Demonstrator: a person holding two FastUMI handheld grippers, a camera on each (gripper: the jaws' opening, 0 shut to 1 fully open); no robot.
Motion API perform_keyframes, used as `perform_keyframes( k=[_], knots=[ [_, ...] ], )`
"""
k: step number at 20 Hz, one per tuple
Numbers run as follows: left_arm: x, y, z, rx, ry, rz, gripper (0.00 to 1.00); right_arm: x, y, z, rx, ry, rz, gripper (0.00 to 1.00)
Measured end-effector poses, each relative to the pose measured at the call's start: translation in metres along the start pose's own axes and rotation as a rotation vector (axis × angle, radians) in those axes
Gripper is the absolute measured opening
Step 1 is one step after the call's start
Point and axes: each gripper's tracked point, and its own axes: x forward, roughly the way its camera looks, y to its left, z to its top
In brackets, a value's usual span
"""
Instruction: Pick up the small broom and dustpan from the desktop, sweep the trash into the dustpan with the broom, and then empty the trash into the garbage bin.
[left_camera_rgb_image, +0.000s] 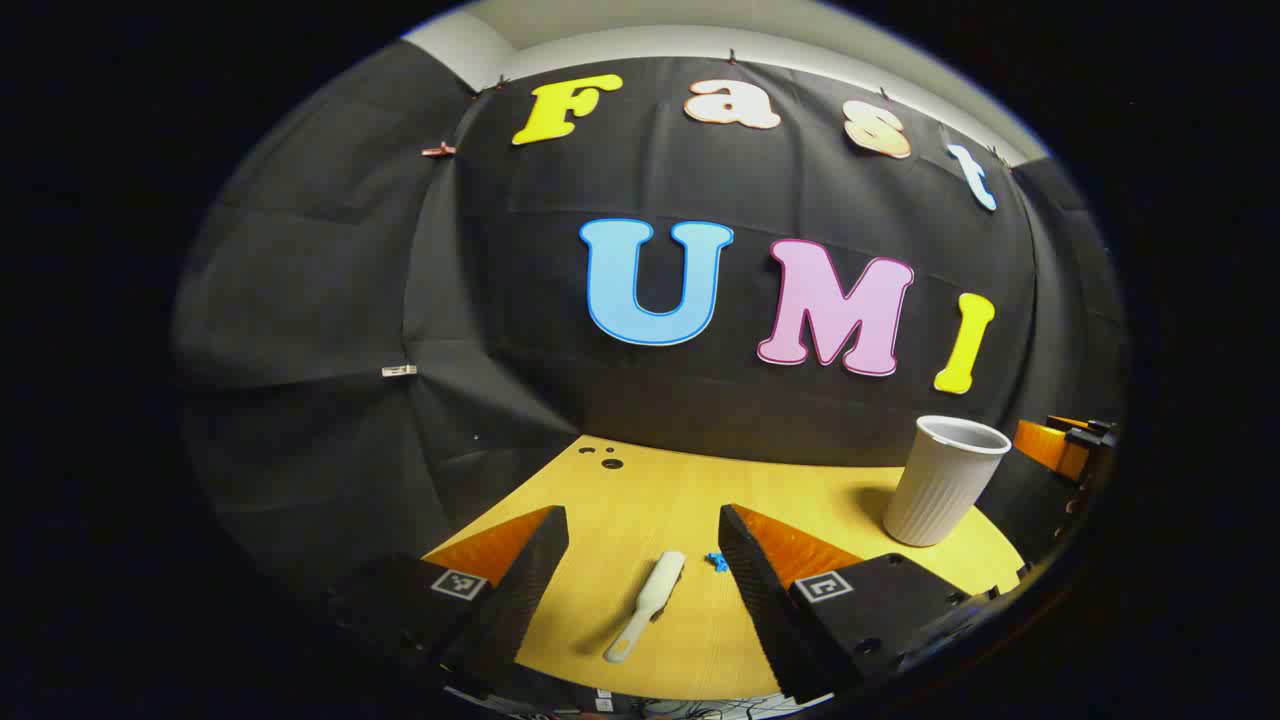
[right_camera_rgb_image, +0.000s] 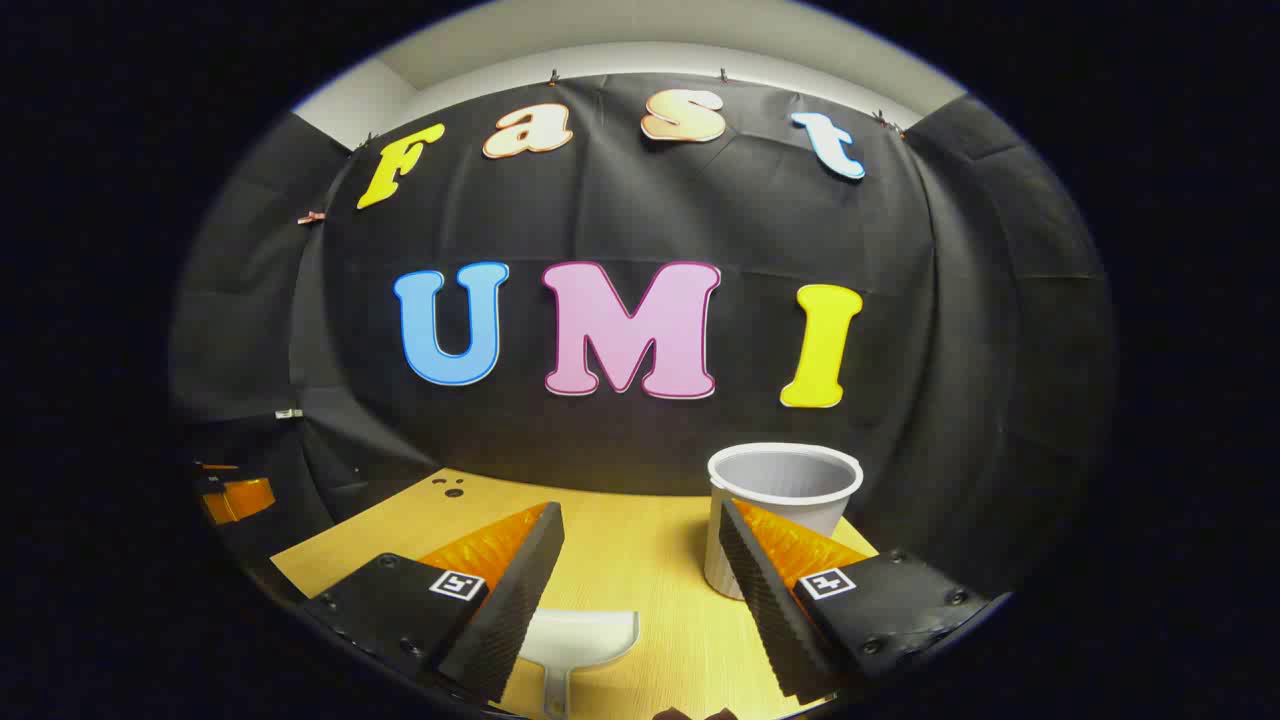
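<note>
Hovering over the yellow wooden table (left_camera_rgb_image: 640, 490), both claws stand spread wide with nothing between their fingers, so the task looks to be at its very first step: the pick-up of the two tools.

In the left gripper view, the left claw (left_camera_rgb_image: 643, 590) is lined up over the small pale broom (left_camera_rgb_image: 648, 604), which lies flat on the table between the two fingers, its handle running toward the camera and its head pointing away. Just beside the broom's far end sits a small blue scrap of trash (left_camera_rgb_image: 716, 561), close to the inner edge of one finger. A ribbed white cup-shaped garbage bin (left_camera_rgb_image: 940, 482) stands upright farther back on that side.

In the right gripper view, the right claw (right_camera_rgb_image: 642, 590) hangs above the white dustpan (right_camera_rgb_image: 578, 640), whose tray lies low between the fingers, nearer the one on the view's left, with its handle pointing toward the camera. The same bin (right_camera_rgb_image: 780, 500) stands just behind the other finger.

Next, I judge each claw must drop lower and close: the left on the broom's handle without knocking the blue scrap away, the right on the dustpan's handle, which calls for a slight sideways shift to centre it.
</note>
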Motion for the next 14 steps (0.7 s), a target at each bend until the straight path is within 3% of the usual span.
perform_keyframes(
  k=[6, 14],
  knots=[
    [0.037, -0.056, -0.005, 0.039, 0.023, -0.130, 0.96, 0.006, 0.008, -0.020, 0.040, 0.023, 0.003, 0.97],
    [0.035, -0.026, -0.019, 0.085, 0.065, -0.193, 0.96, -0.002, 0.055, -0.050, 0.047, 0.136, 0.044, 0.98]
  ],
)
